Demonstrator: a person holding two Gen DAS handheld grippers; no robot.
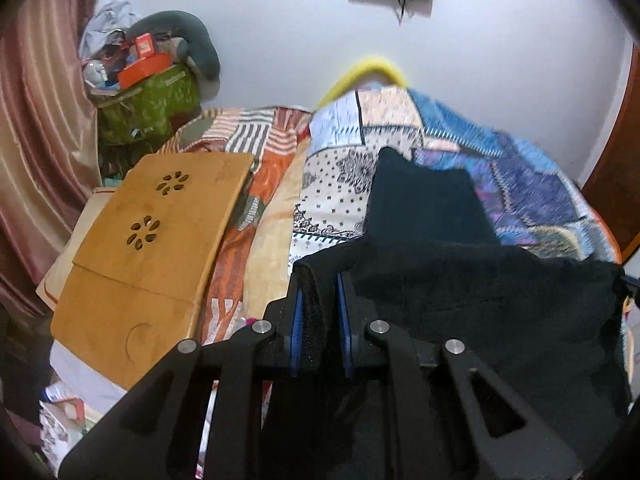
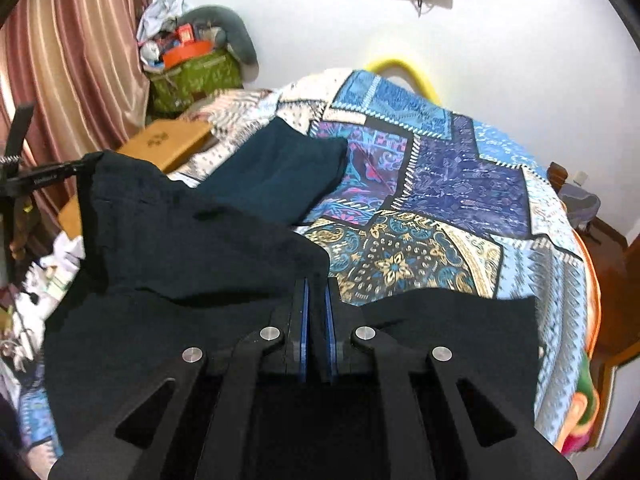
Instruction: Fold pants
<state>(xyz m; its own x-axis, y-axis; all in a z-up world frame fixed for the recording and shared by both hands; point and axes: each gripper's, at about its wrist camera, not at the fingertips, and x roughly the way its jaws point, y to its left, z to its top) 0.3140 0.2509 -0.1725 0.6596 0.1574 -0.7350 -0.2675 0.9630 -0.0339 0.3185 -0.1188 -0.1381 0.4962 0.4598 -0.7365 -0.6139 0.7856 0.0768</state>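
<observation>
Dark navy pants (image 1: 460, 280) lie on a patchwork bedspread (image 1: 520, 184). The leg end (image 1: 424, 200) stretches away over the bed; the near edge is lifted. My left gripper (image 1: 320, 284) is shut on the left corner of that lifted edge, with cloth bunched between its blue pads. My right gripper (image 2: 316, 284) is shut on the right corner of the same pants (image 2: 192, 240), whose legs (image 2: 280, 168) lie further off on the bedspread (image 2: 440, 200). The left gripper's tip shows at the left of the right wrist view (image 2: 60, 172).
A wooden lap tray (image 1: 156, 248) lies on the bed's left side, also in the right wrist view (image 2: 168, 140). A green bag of clutter (image 1: 152, 100) stands in the corner by a pink curtain (image 1: 36, 120). A yellow hoop (image 1: 372, 68) sits at the bed's far end by the wall.
</observation>
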